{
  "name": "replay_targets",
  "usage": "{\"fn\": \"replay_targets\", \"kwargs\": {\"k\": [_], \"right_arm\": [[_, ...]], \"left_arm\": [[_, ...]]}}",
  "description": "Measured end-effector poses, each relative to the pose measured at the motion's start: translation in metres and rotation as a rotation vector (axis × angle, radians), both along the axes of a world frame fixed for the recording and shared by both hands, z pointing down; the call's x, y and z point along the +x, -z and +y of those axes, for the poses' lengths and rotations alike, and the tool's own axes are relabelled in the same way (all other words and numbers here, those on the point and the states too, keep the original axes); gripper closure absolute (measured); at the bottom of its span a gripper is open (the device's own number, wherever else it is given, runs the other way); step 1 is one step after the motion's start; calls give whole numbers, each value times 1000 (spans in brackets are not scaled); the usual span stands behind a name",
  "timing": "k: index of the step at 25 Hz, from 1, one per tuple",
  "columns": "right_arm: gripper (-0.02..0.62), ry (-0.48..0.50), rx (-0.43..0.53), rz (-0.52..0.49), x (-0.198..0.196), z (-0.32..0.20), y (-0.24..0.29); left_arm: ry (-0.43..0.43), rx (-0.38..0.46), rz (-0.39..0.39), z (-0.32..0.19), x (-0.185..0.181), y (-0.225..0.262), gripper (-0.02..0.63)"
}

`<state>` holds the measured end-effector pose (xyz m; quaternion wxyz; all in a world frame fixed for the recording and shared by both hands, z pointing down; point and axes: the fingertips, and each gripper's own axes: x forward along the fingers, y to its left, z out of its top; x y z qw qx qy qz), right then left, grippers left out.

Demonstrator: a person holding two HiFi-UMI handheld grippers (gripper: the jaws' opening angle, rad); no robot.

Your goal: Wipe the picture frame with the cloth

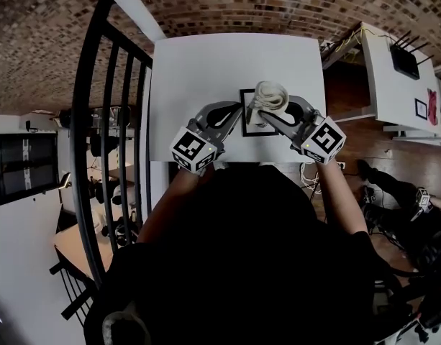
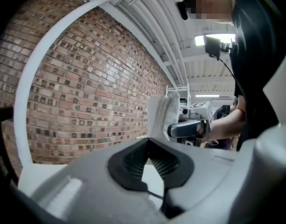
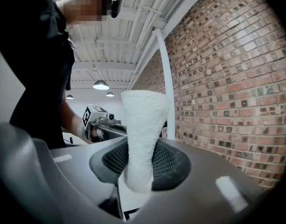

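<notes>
Two grippers are out in front of me over the white table, one in each hand. The picture frame lies flat on the table between them, a thin black border round a pale print, close to the edge nearest me.

My right gripper is clamped on the cloth. In the right gripper view the white towelling stands up as a thick folded strip between my two dark ribbed pads, which squeeze it from both sides. Its lower end bulges out just below them. In the head view the cloth is a loose pale bundle sitting over the top edge of the frame. Whether it presses on the frame I cannot tell.

My left gripper points at the frame's left side. Its fingers come together at their tips, and only a narrow wedge of white tabletop shows between them lower down. I see nothing held there.

A brick wall stands beyond the table, and a black railing runs along my left.
</notes>
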<state>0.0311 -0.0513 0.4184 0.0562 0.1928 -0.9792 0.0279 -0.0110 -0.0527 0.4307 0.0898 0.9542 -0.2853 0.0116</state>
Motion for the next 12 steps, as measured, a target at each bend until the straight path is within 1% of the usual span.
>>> {"fn": "replay_targets", "kwargs": {"k": [7, 12], "right_arm": [[476, 20, 17, 15, -4, -4, 1], [476, 20, 11, 10, -6, -8, 1]], "left_arm": [[11, 9, 7, -5, -1, 4, 606], [5, 15, 6, -9, 0, 7, 606]]}}
